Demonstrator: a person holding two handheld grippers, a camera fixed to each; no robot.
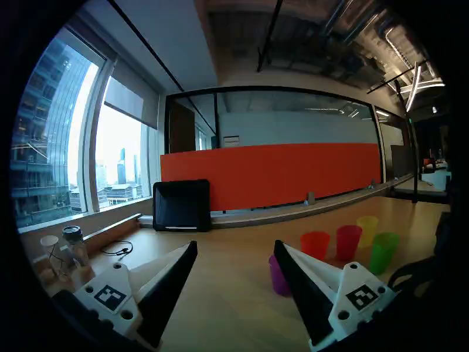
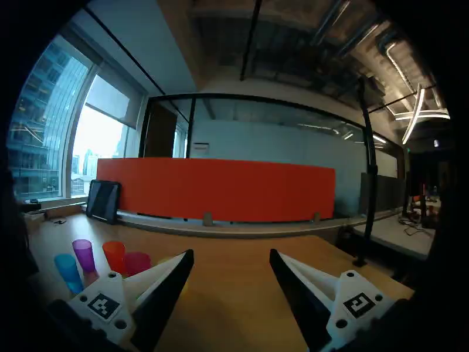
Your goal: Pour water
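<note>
A row of coloured plastic cups stands on the wooden table (image 1: 234, 317). In the left gripper view I see a purple cup (image 1: 277, 277) half hidden behind my right-hand finger, then an orange cup (image 1: 315, 243), a magenta cup (image 1: 348, 240), a yellow cup (image 1: 367, 229) and a green cup (image 1: 384, 251). My left gripper (image 1: 234, 245) is open and holds nothing, just left of the purple cup. In the right gripper view a blue cup (image 2: 68, 271), the purple cup (image 2: 84, 254), the orange cup (image 2: 114, 255) and the magenta cup (image 2: 136, 262) stand at the left. My right gripper (image 2: 231, 253) is open over bare table.
A black tablet (image 1: 182, 205) leans at the table's back edge by an orange partition (image 1: 275, 173). A lidded jar (image 1: 75, 243), a clear glass (image 1: 51, 246) and a cable (image 1: 117, 249) lie near the window. A black pole (image 2: 369, 193) rises at the table's right edge.
</note>
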